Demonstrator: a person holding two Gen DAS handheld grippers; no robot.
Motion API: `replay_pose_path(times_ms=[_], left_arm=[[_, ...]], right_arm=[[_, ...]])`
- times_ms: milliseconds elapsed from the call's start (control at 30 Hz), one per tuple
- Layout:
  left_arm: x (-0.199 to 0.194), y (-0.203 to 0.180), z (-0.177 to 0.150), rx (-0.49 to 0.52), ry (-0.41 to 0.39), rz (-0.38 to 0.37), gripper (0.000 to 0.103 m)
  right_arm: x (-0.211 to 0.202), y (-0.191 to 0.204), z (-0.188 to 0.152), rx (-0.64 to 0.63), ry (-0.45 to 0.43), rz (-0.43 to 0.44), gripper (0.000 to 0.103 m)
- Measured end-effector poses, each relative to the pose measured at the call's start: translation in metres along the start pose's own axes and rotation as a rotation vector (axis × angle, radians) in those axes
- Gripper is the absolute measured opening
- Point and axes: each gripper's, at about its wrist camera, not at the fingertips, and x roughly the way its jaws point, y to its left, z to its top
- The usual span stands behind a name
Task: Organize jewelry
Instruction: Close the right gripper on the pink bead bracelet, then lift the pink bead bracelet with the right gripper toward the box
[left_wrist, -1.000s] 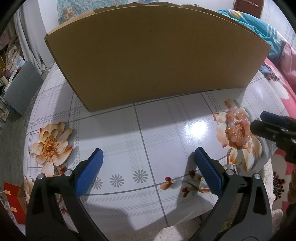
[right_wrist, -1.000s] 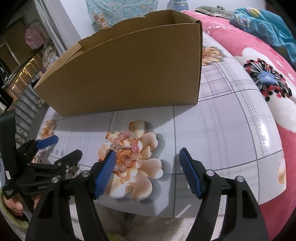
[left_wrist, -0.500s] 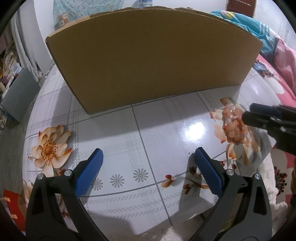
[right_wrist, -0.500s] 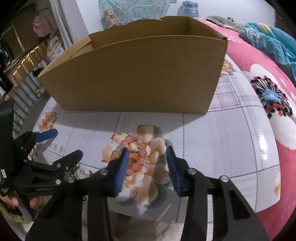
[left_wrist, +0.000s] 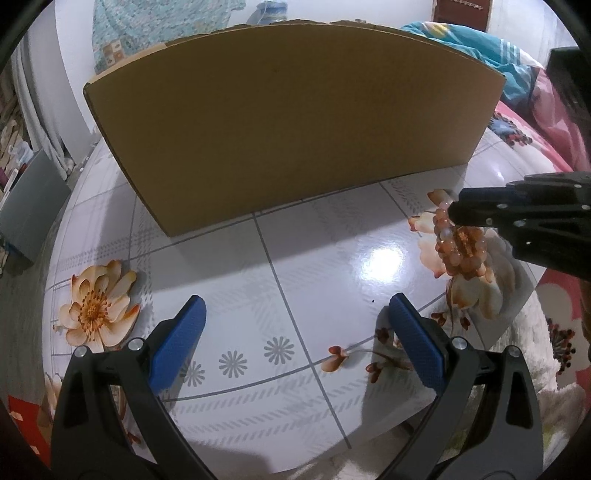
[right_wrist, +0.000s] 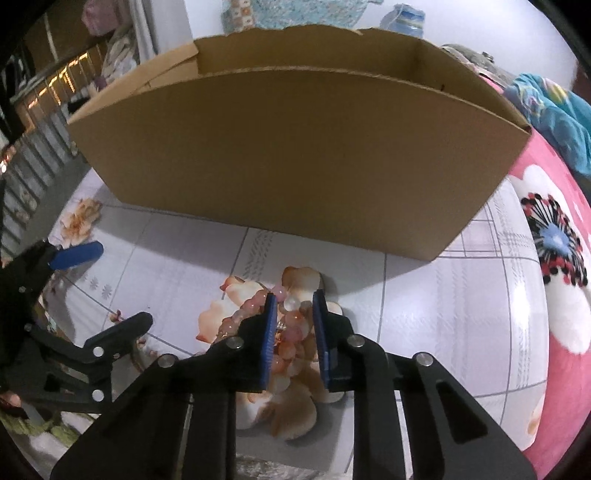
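A pink bead bracelet (right_wrist: 291, 325) lies on a printed flower on the white table (right_wrist: 461, 314), in front of a brown cardboard box (right_wrist: 295, 155). My right gripper (right_wrist: 294, 299) has its blue pads closed in around part of the bracelet, which still rests on the table. In the left wrist view the bracelet (left_wrist: 461, 247) shows at the right with the right gripper (left_wrist: 458, 214) over it. My left gripper (left_wrist: 295, 314) is open and empty above the table's front, left of the bracelet. The box (left_wrist: 295, 125) stands behind.
The box is open at the top and spans most of the table's far side. A pink flowered bedspread (right_wrist: 554, 258) lies to the right of the table. A grey bin (left_wrist: 26, 214) stands off the table's left edge.
My right gripper has moved forward over the bracelet and its jaws have narrowed from wide open to close around the beads. The left gripper has stayed open and nearly still.
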Motion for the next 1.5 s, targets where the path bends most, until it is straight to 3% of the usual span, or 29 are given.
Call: replay_pose_path(times_ms=[167,300,633,1100,1200,1300,1367,1500], left_arm=[[-0.001,-0.001,-0.002,0.007,-0.008,-0.004,0.096],[-0.005,-0.003,-0.004,0.009,-0.01,-0.005,0.096],[-0.003,-0.004,-0.004,0.007,-0.003,-0.003,0.096],[0.002,-0.005,0.005,0.01,0.012,-0.012,0.096],[-0.002,-0.006,0.01,-0.002,-0.018,-0.047,0.095],[-0.013,-0.02,0.017,0.047,-0.095,-0.097,0.094],[-0.016,-0.03,0.021,0.086,-0.121,-0.132,0.079],[-0.01,-0.057,0.034,0.155,-0.103,-0.225,0.063]], right_arm=[[-0.001,0.001,0.002,-0.016,0.016,0.008,0.01],[-0.007,-0.004,0.001,0.016,0.008,0.046,0.01],[-0.055,-0.02,0.003,0.102,-0.09,0.18,0.01],[-0.089,-0.047,0.006,0.19,-0.226,0.213,0.01],[-0.085,-0.057,-0.001,0.214,-0.227,0.212,0.01],[-0.076,-0.067,-0.007,0.24,-0.221,0.219,0.01],[-0.072,-0.072,-0.011,0.256,-0.22,0.228,0.01],[-0.06,-0.087,-0.02,0.293,-0.222,0.253,0.01]])
